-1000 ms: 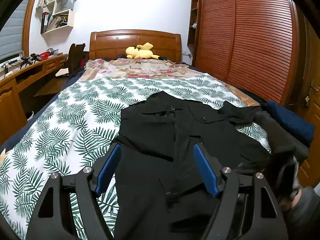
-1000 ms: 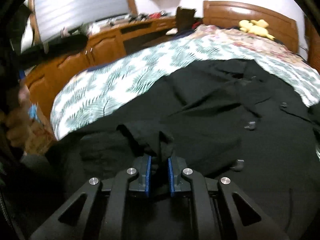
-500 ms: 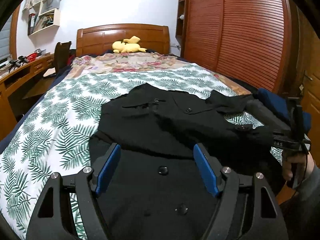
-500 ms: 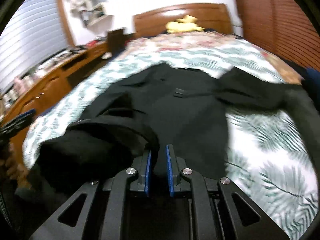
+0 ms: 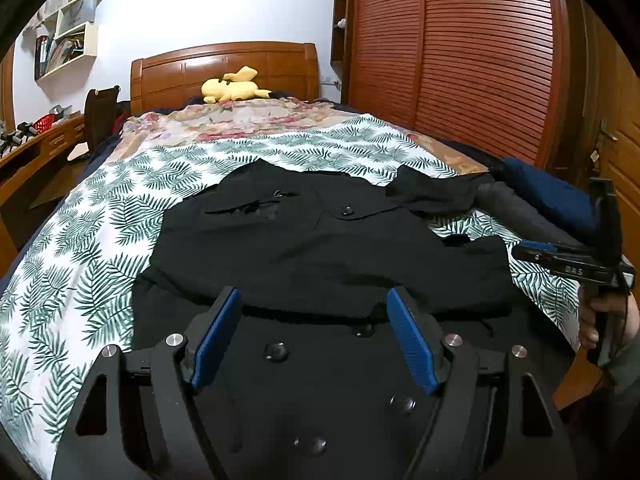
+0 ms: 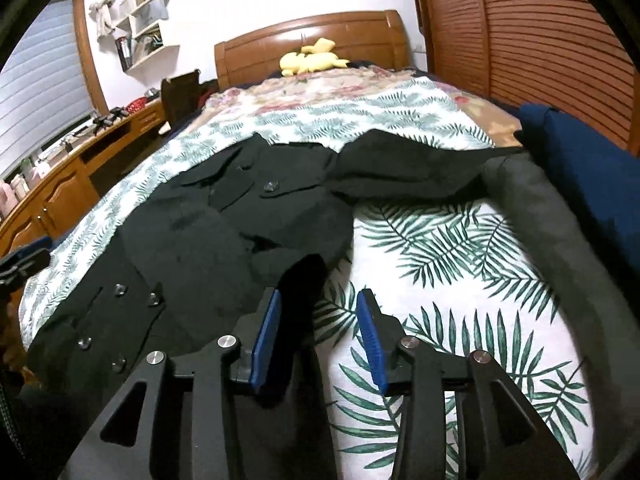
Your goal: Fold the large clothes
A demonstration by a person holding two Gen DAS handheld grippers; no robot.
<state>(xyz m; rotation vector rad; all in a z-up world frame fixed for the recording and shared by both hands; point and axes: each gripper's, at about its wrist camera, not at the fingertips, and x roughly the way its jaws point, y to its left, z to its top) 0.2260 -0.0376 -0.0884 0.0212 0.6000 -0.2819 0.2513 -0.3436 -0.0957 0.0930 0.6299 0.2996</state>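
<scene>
Left wrist view: black coat (image 5: 320,240) lies spread along the middle of the bed (image 5: 80,264), hem toward the foot edge, so both claws can reach it.
Left claw (image 5: 312,332): spread wide, holding nothing, poised over the coat's buttoned lower front.
Right claw (image 6: 318,330): jaws parted; a coat flap hangs between them against the left pad, apparently not pinched.
Sleeve (image 6: 400,164): stretched toward the bed's right edge, not yet folded in.
Likely purpose: flattening before the next fold.
</scene>
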